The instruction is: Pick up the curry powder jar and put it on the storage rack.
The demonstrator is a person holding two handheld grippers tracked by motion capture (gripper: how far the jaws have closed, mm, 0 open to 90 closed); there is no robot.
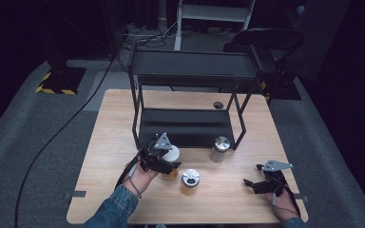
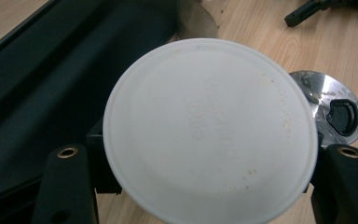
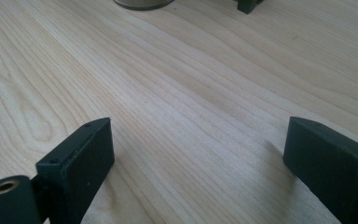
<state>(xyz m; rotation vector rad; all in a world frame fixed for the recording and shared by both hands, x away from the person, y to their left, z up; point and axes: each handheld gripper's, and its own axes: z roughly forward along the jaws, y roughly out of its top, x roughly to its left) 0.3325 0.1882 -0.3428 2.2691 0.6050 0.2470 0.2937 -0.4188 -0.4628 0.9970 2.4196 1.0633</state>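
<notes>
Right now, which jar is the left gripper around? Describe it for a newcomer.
Start at the black shelf rack on the wooden table. By its front left leg, the left gripper surrounds a jar. Its lid is plain white; the two neighbours have shiny metal lids.

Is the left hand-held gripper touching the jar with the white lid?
Cannot tell. In the left gripper view the white lid sits between the left hand-held gripper jaws and hides where they would meet the jar.

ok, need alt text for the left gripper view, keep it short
A round white plastic lid on a jar sits between the left gripper's two black jaws, seen from above. Beyond it on the light wooden table stands a jar with a shiny metal shaker lid, and a black metal shelf rack lies to the left.
</notes>
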